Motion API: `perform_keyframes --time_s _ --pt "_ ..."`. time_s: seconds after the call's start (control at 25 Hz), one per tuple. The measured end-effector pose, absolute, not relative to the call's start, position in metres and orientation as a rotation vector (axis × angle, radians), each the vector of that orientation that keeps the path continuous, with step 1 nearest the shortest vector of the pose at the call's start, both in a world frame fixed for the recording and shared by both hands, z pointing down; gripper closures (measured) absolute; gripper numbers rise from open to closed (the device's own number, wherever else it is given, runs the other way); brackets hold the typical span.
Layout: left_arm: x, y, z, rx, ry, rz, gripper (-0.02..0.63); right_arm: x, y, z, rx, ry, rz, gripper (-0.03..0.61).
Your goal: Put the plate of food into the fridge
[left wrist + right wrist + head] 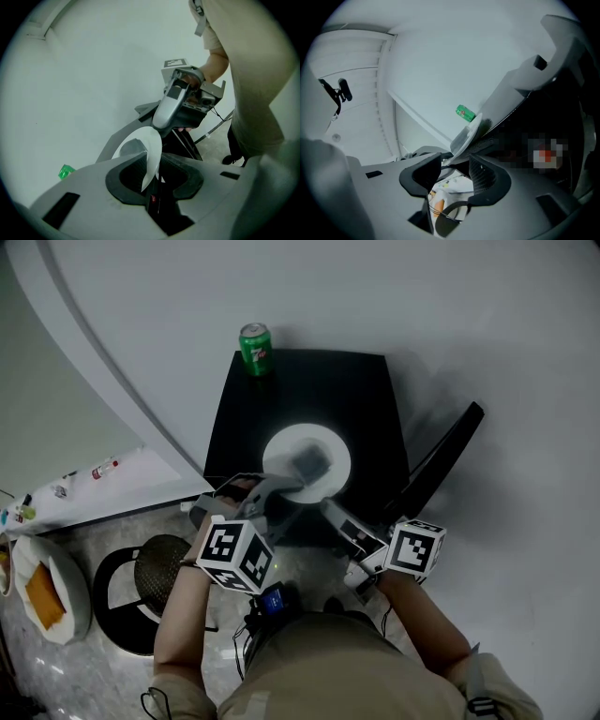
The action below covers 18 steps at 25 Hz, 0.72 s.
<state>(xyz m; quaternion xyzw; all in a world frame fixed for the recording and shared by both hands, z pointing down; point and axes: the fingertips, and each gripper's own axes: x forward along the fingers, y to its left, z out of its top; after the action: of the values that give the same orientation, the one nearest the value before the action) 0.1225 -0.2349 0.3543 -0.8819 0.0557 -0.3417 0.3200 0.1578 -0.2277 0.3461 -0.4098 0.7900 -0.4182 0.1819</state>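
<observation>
Head view: A person stands over a small black fridge (309,390) with its door (445,460) swung out to the right and a green can (255,350) upright on the top's back left corner. The white plate (281,448), with a blurred grey portion of food (311,463) on it, is held level at the fridge's front. Whether it has passed the opening cannot be told. The left gripper (284,487) meets the plate's near rim, and the right gripper (330,510) sits just beside the rim's lower right. A round black stool (150,587) stands on the floor to the left.

Left gripper view: The left gripper's (153,180) fingers are pinching the plate (149,149), which is seen edge-on with its rim running down between the dark pads. Beyond it the right gripper (162,123), held in a hand (193,80), points at the plate's far side. The green can (66,171) shows at lower left.

Right gripper view: The right gripper's (454,177) fingers are spread, with nothing pressed between the pads. The plate (468,135) tilts across the frame just past the fingertips, its rim in line with the gap. The can (465,113) appears behind it against the pale wall.
</observation>
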Motion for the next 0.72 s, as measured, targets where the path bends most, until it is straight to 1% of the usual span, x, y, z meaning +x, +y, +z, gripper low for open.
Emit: perform_keyframes --time_s 0.24,0.52,0.72 --pt "0.122 -0.231 0.353 -2.321 0.126 -0.884 0.524 0.157 -0.236 0.352 -1.157 2.196 -1.224 0.417" --pt "0.119 -0.217 0.353 -2.319 0.089 -0.862 0.525 0.148 -0.236 0.342 -1.114 2.226 -1.186 0.419" --pt "0.118 -0.217 0.353 -2.322 0.091 -0.844 0.523 0.150 -0.235 0.345 -1.122 2.161 -1.217 0.445"
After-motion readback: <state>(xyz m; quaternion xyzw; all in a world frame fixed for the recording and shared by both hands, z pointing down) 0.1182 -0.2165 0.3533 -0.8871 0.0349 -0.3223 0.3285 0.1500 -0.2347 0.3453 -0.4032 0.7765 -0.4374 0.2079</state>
